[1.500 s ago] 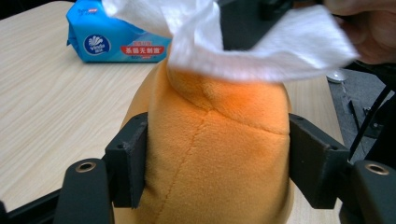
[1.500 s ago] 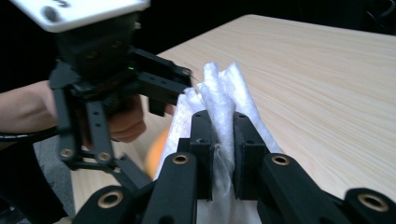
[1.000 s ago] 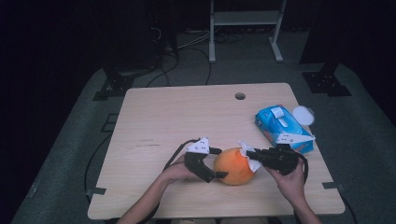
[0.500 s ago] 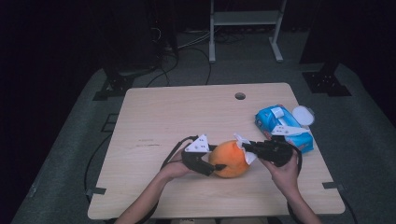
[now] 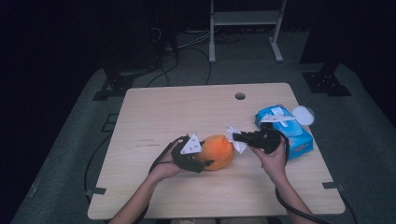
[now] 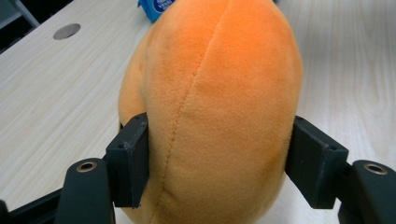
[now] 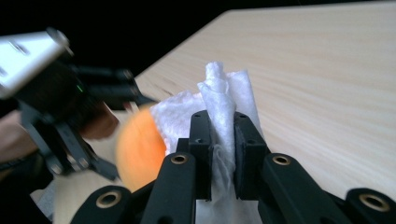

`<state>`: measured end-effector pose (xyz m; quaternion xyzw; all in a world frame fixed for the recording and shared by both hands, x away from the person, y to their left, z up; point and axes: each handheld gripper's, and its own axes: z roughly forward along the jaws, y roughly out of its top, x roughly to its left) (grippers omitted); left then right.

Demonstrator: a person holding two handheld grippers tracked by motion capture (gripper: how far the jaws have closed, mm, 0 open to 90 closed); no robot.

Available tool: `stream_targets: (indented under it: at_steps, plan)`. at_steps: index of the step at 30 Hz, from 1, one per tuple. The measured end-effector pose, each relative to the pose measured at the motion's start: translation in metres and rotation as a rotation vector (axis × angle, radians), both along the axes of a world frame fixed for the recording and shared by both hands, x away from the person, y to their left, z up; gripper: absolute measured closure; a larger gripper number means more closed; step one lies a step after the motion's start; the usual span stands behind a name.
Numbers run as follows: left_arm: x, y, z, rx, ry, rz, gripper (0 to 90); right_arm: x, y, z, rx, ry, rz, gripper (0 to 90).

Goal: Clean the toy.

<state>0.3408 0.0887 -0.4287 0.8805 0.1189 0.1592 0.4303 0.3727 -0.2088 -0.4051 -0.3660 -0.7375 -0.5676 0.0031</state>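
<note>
Orange plush fills most of the left gripper view: the orange plush toy (image 6: 210, 107), rounded with a seam running down its middle, sits between the left gripper (image 6: 219, 163)'s two black jaws, which are spread wide and press against its two sides. In the high view the toy (image 5: 217, 151) lies on the wooden table (image 5: 154, 112) near the front edge, a little left of centre, with the left gripper (image 5: 201, 161) clamped on it from the person's side.

The right gripper (image 7: 218, 154) has its jaws drawn narrow, pinching a crumpled white wipe (image 7: 219, 100) that stands up between them. In the right gripper view the wipe's loose edge reaches toward the toy's surface; whether it touches cannot be told from the blur. In the high view the right gripper (image 5: 239, 137) holds the wipe (image 5: 235, 139) just beside the toy's right end.

Behind the right hand (image 5: 273, 158), a blue pack of wipes (image 5: 292, 133) lies on the table's right side, with a white round lid (image 5: 303, 115) just beyond it at the edge.
</note>
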Motion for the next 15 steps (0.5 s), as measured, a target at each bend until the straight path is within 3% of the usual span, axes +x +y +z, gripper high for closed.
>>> stream_targets:
  at_steps: [1, 6, 15]
  plan:
    - [-0.005, -0.001, 0.001, 0.023, -0.01, -0.007, 30.6, -0.002, 0.006, 0.007, -0.006, -0.012, 0.018, 78.9]
    - [-0.019, 0.0, 0.001, 0.04, -0.01, -0.031, 30.5, -0.005, 0.025, 0.009, -0.051, 0.0, 0.074, 78.7]
    - [-0.034, 0.0, 0.001, 0.059, -0.011, -0.059, 27.0, -0.008, 0.033, 0.007, -0.077, 0.044, 0.118, 78.6]
